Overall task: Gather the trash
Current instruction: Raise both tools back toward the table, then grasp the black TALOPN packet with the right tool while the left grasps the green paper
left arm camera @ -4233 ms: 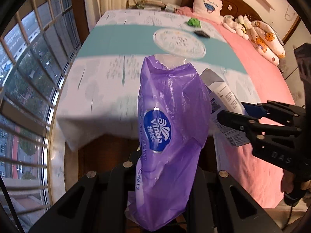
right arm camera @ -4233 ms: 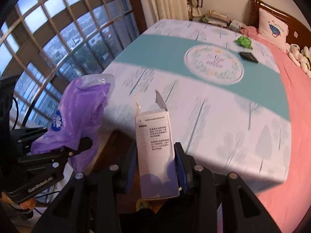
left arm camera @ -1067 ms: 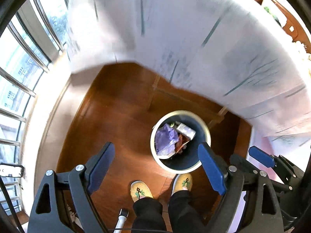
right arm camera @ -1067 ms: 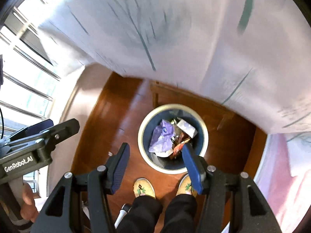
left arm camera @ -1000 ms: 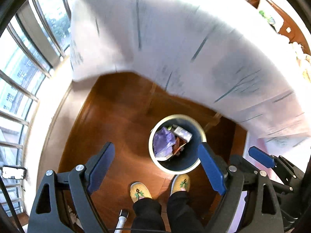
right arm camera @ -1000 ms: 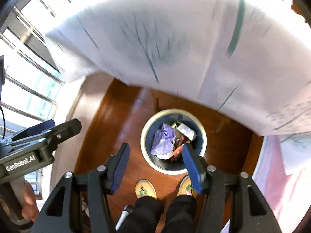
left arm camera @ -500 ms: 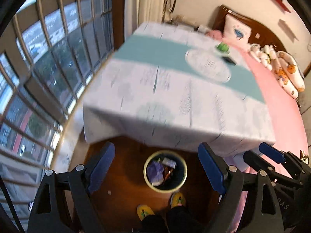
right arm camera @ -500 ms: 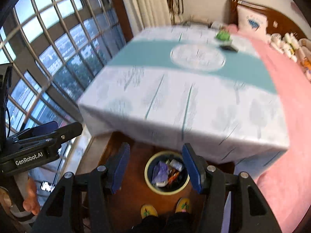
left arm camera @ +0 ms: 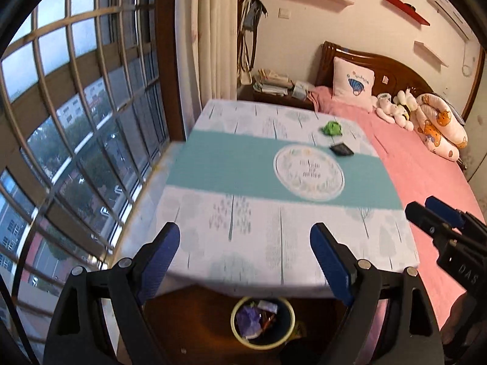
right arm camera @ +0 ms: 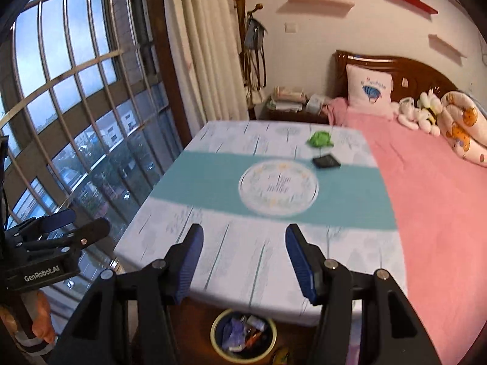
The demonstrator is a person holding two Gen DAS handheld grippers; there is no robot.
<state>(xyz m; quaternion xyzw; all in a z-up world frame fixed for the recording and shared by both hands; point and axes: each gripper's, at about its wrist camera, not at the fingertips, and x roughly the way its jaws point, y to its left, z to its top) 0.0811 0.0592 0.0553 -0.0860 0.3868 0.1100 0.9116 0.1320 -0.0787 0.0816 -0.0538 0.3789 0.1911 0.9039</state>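
Both grippers, left gripper (left arm camera: 245, 261) and right gripper (right arm camera: 242, 260), hang spread wide and empty; far ahead of them on the table (left arm camera: 213, 237) sits crumpled green trash (left arm camera: 332, 128) (likely featherlight, soft), best pinched across its bunched middle.

"GenRobot.AI" on left gripper (right arm camera: 61, 231); "DAS" on right gripper (left arm camera: 438, 222)

Counter (left arm camera: 213, 243) draped in white-and-teal cloth. Right of it, bed (left arm camera: 426, 167) under pink cover; white pillow (left arm camera: 353, 83) and plush toys (left arm camera: 395, 111) at far headboard. Barred window (left arm camera: 76, 121) left, cream curtain (left arm camera: 213, 30) beside.
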